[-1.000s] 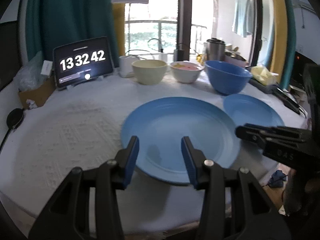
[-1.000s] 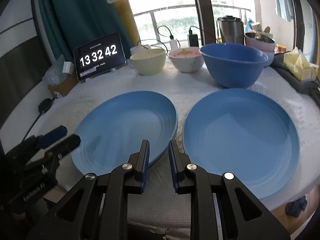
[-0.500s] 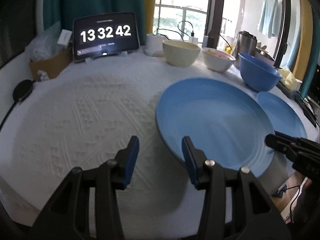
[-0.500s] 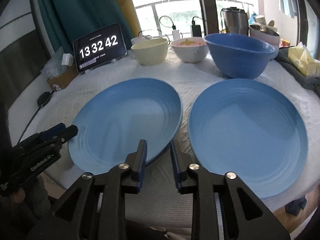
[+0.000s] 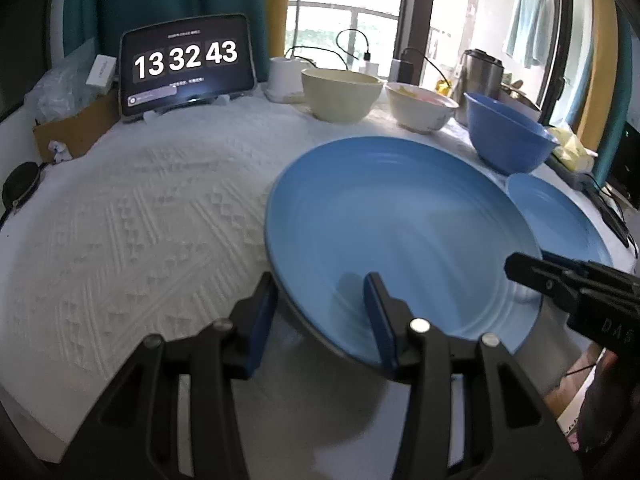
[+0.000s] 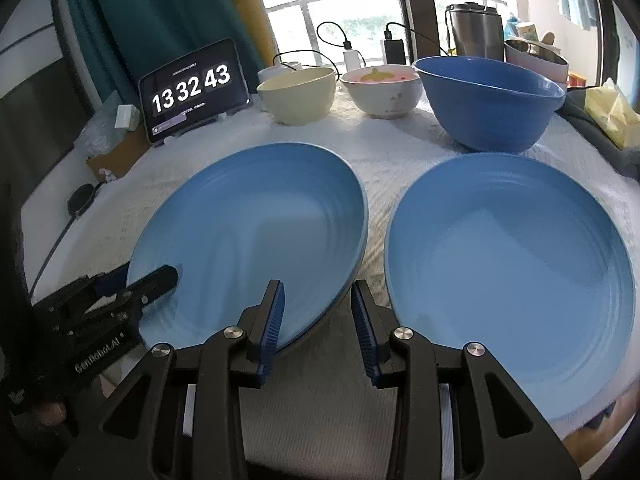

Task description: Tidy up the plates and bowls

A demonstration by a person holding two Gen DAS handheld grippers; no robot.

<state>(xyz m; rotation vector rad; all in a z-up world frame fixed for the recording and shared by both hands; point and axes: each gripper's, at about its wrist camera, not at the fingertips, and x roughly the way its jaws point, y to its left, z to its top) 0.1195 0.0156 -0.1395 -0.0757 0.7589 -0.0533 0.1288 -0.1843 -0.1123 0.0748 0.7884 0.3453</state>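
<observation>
Plates first: the left plate (image 6: 256,240) now sits with its near rim between my left gripper (image 5: 320,312) fingers, which have dropped to straddle it, half open. My right gripper (image 6: 316,320) is opening at that plate's right edge, its pads off the rim; the other plate (image 6: 512,264) lies beyond its right finger. 2 grips, then a lift.

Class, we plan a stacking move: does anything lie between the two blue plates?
Nothing visible: only cloth separates the left plate and right plate. The right gripper, jaws opening, straddles the left plate's rim beside that gap.
</observation>
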